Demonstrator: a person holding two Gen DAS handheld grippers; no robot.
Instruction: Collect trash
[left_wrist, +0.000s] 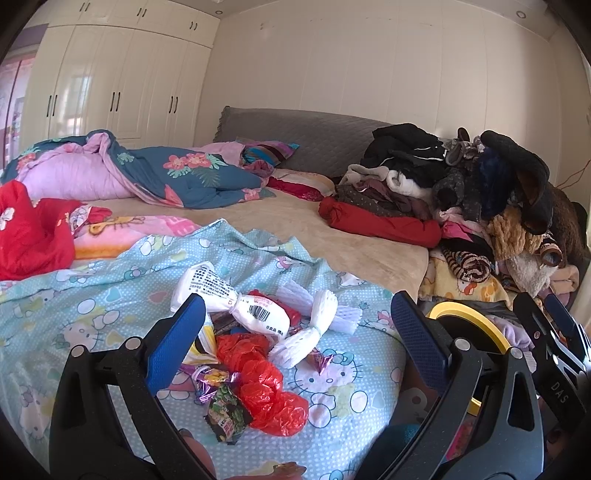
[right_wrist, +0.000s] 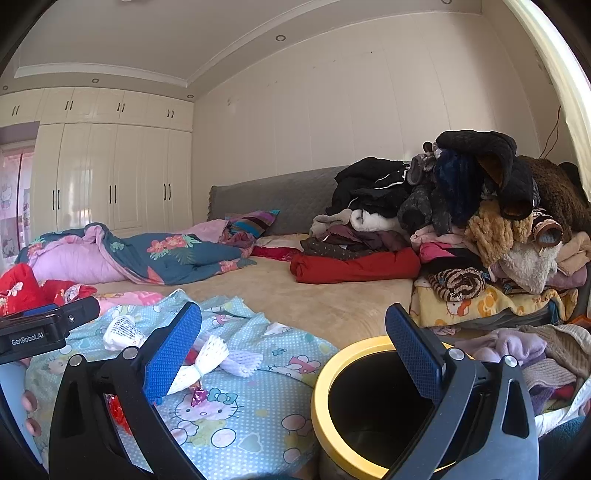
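Trash pile (left_wrist: 255, 343): on the cartoon-print blue sheet (left_wrist: 92, 295), left of the bin.
White printed wrappers (left_wrist: 236, 302): two, twisted end to end.
Red plastic bag (left_wrist: 266, 384): one, crumpled, front of pile.
White foam nets (left_wrist: 314, 328): two, right side of pile.
Dark snack packet (left_wrist: 227, 415): one, nearest.
Foil candy wrappers (left_wrist: 323, 360): at least two.
Left gripper (left_wrist: 295, 336): jaws spread wide, empty, above the pile, touching nothing.
Yellow-rimmed bin (right_wrist: 321, 402): one, black inside, right of sheet.
Right gripper (right_wrist: 291, 354): jaws spread wide, empty, over the bin's rim.

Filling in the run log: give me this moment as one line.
phase: before first pick | left gripper: open, over trash pile on bedsheet | right gripper: open, empty, by yellow-rimmed bin | bin contents: unclear
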